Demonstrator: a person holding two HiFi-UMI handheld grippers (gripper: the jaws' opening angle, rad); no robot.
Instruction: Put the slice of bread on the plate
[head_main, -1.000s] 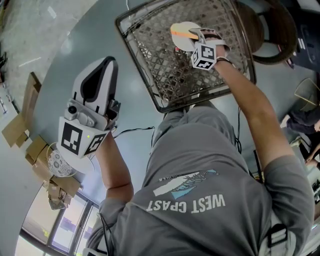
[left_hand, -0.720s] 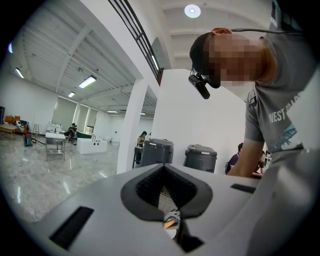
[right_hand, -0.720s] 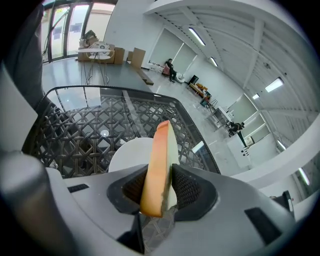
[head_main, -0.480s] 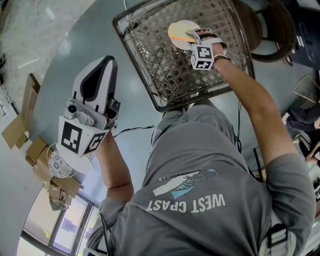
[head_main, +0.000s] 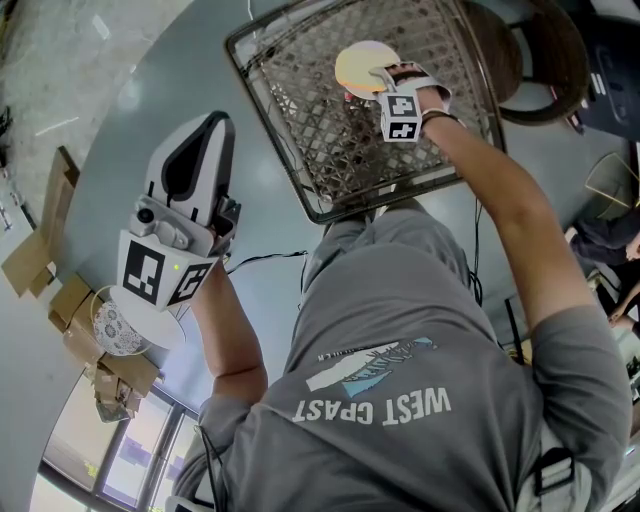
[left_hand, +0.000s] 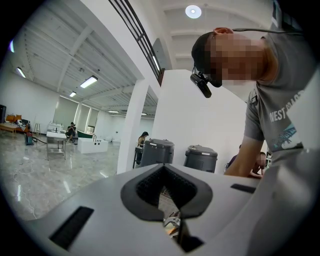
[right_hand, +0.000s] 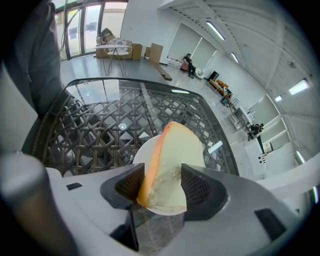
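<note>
Head view, count: one plate (head_main: 352, 60) on one lattice table (head_main: 330, 150). The right gripper (head_main: 378, 75) is over the plate. The left gripper (head_main: 205, 130) is well apart, off the table.
Left gripper view, jaws: pads together, nothing between them.
Right gripper view, jaws: wide, just been opening. One slice of bread (right_hand: 172, 160) is tilted between the pads, over the plate.
Handling: probably light, soft and crushable, so pinch gently across the crust.
</note>
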